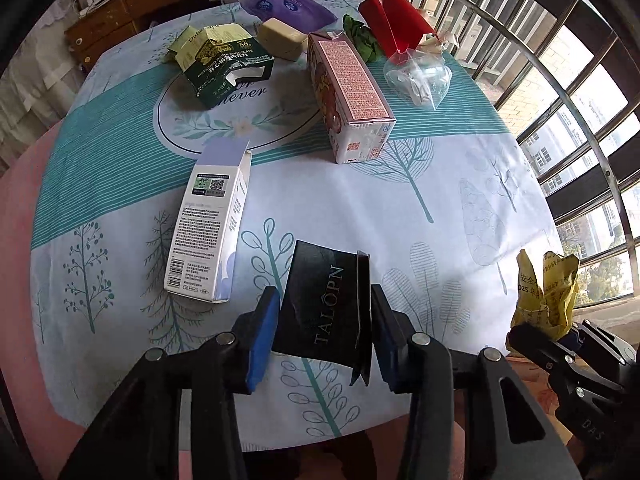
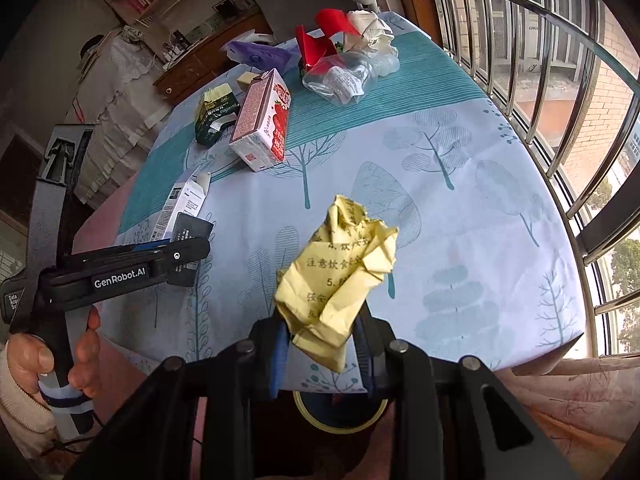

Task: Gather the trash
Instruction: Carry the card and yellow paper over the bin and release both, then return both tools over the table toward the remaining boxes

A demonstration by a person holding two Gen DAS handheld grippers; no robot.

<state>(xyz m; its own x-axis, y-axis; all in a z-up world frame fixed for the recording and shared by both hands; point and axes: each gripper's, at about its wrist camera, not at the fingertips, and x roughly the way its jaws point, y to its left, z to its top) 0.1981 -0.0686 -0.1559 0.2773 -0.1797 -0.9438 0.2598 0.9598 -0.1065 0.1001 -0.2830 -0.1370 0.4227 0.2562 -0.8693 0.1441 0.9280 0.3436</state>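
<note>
A: Left gripper (image 1: pixel 325 320), lower centre of the left view: blue pads either side of the black TALOPN box (image 1: pixel 326 306), jaws wide, can't tell if they're touching it yet.

B: Advice?

A: Close square on the flat faces, the loose flap at its right edge could snag. White carton (image 1: pixel 208 232) lies just left.

B: Right gripper (image 2: pixel 322 334)?

A: Lower centre of the right view, clamped on the crumpled yellow paper (image 2: pixel 340 276), above the tablecloth (image 2: pixel 480 220). Left hand (image 2: pixel 44 360) grips its handle, lower left.

yellow paper (image 2: pixel 340 280); black box (image 1: pixel 324 312); tree-patterned tablecloth (image 1: pixel 440 208)
</note>
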